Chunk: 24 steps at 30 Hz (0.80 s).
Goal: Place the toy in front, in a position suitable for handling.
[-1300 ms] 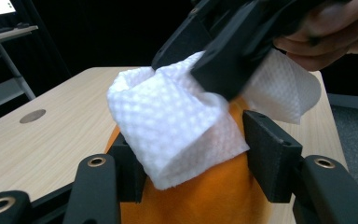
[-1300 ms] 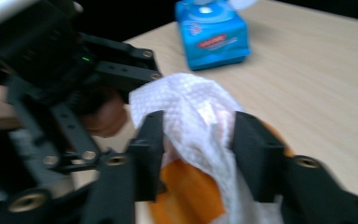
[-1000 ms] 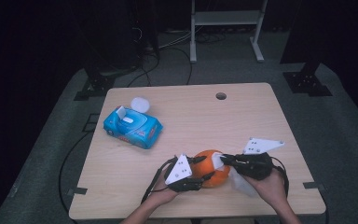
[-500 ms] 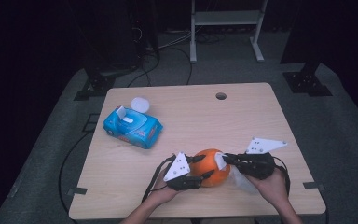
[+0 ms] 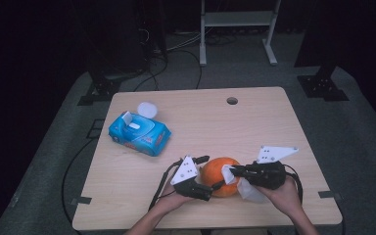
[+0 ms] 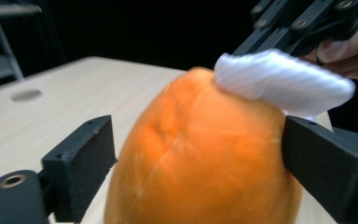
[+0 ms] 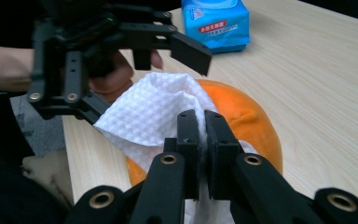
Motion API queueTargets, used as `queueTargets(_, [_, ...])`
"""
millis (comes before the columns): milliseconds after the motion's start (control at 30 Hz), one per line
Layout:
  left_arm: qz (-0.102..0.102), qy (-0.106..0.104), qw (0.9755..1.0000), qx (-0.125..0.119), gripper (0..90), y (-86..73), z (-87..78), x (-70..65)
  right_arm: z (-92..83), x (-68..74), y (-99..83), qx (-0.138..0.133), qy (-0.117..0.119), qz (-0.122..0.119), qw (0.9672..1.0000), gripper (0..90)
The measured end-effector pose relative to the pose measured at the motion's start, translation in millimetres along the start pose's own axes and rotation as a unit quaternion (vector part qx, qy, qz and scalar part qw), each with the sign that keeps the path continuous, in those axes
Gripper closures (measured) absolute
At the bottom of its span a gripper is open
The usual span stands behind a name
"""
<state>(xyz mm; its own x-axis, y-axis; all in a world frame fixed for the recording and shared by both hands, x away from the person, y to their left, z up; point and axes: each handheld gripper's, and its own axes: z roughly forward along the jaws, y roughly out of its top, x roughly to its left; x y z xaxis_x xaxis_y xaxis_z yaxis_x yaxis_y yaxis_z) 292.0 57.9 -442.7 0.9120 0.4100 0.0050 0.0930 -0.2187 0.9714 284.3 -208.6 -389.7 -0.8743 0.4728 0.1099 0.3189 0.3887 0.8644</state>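
Left hand-held gripper: your jaws have just been spreading; the orange fruit sits between them, seemingly touched on one side only.
Right hand-held gripper: pressed together, pinching your white wipe against the fruit's top.
Fruit: on the bench, near your edge.
Wipe pack: well apart, far left.

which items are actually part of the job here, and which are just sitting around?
In use: orange fruit, white wipe held by the right gripper on the fruit, left gripper open around the fruit.
Lying about: blue wipes pack, white lid.
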Motion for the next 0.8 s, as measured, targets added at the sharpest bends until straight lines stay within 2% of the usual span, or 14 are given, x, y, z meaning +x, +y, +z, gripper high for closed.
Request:
queueTargets(133, [-0.004, -0.018, 0.9998, 0.012, 11.3, -5.9, 2.8, 3.2, -2.3, -3.6, -2.8, 0.003, -0.013, -0.001, 0.9999, 85.1])
queueTargets(200, [0.006, -0.024, 0.9995, 0.018, 13.8, -6.6, 2.7, 3.1, -5.6, -8.4, -5.7, 0.001, -0.022, 0.005, 0.9998, 85.0])
queueTargets(233, [0.011, -0.025, 0.9994, 0.02, 18.7, -6.5, 2.1, 2.7, -7.2, -10.7, -7.3, 0.0, -0.027, 0.008, 0.9996, 85.0])
queueTargets(333, [0.02, -0.012, 0.9994, 0.026, 35.5, -4.3, 1.7, -0.5, -10.1, -13.5, -8.5, -0.002, -0.036, 0.02, 0.9992, 85.0])
queueTargets(400, [0.028, -0.001, 0.9994, 0.021, 42.4, -0.8, -0.4, -2.8, -12.6, -8.2, -3.1, -0.01, -0.047, 0.011, 0.9988, 85.1])
queueTargets(433, [0.031, 0.004, 0.9994, 0.017, 44.2, 2.2, -2.3, -4.0, -14.9, -4.5, 1.1, -0.019, -0.051, 0.005, 0.9985, 85.1])
queueTargets(500, [0.049, 0.016, 0.9985, 0.019, 46.9, 9.1, -5.2, -8.0, -18.6, 3.1, 9.3, -0.047, -0.04, 0.0, 0.9981, 85.1])
queueTargets(567, [0.064, 0.022, 0.9974, 0.026, 47.7, 13.3, -6.2, -11.2, -17.3, 11.2, 16.2, -0.054, -0.04, -0.013, 0.9977, 85.1])
queueTargets(667, [0.059, 0.021, 0.9975, 0.031, 47.7, 12.4, -7.6, -11.4, -8.8, 11.0, 15.4, -0.035, -0.046, -0.02, 0.9981, 85.0])
queueTargets(733, [0.058, 0.015, 0.9975, 0.037, 45.1, 8.0, -6.0, -10.1, -2.8, 2.4, 5.0, -0.019, -0.043, -0.006, 0.9989, 85.1])
queueTargets(800, [0.057, 0.01, 0.9979, 0.03, 35.9, 5.9, -4.2, -8.8, -0.4, -5.7, -3.9, -0.014, -0.034, 0.016, 0.9992, 85.0])
